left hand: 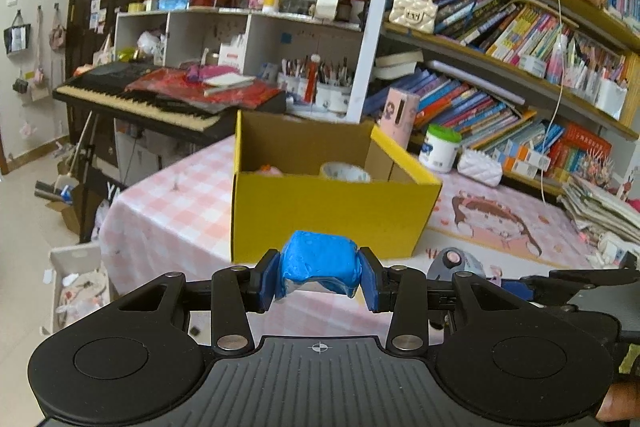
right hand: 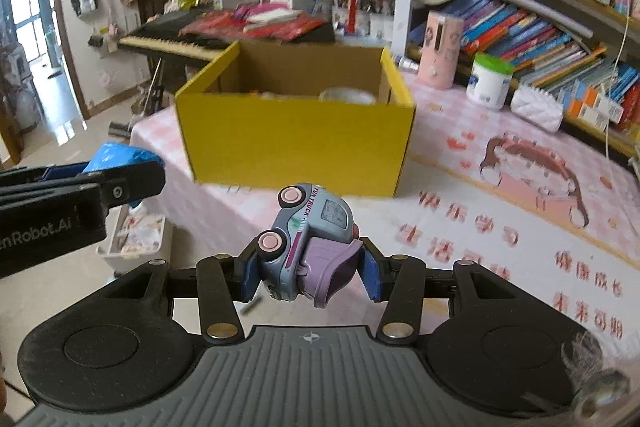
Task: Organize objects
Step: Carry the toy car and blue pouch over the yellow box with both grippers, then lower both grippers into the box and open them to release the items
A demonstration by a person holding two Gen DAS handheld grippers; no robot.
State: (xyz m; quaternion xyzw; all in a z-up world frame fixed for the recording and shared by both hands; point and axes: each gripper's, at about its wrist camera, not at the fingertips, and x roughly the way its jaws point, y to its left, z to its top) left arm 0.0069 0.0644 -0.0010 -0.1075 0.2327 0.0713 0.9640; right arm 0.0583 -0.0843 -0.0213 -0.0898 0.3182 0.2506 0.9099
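My left gripper [left hand: 318, 277] is shut on a blue wrapped packet [left hand: 318, 261] and holds it above the pink checked table, in front of the open yellow cardboard box [left hand: 328, 211]. The packet also shows at the left of the right wrist view [right hand: 116, 155]. My right gripper [right hand: 308, 277] is shut on a grey and purple toy truck [right hand: 308, 239], held tilted on its side, also short of the yellow box [right hand: 296, 143]. The truck peeks out at the right of the left wrist view [left hand: 456, 263]. A roll of tape [left hand: 346, 171] lies inside the box.
A pink checked tablecloth [right hand: 500, 227] with a cartoon print covers the table. Behind the box stand a pink carton [right hand: 442, 47], a white jar with a green lid [right hand: 490, 81] and a white purse [right hand: 536, 107]. Bookshelves run along the right. A keyboard [left hand: 160, 103] stands left of the table.
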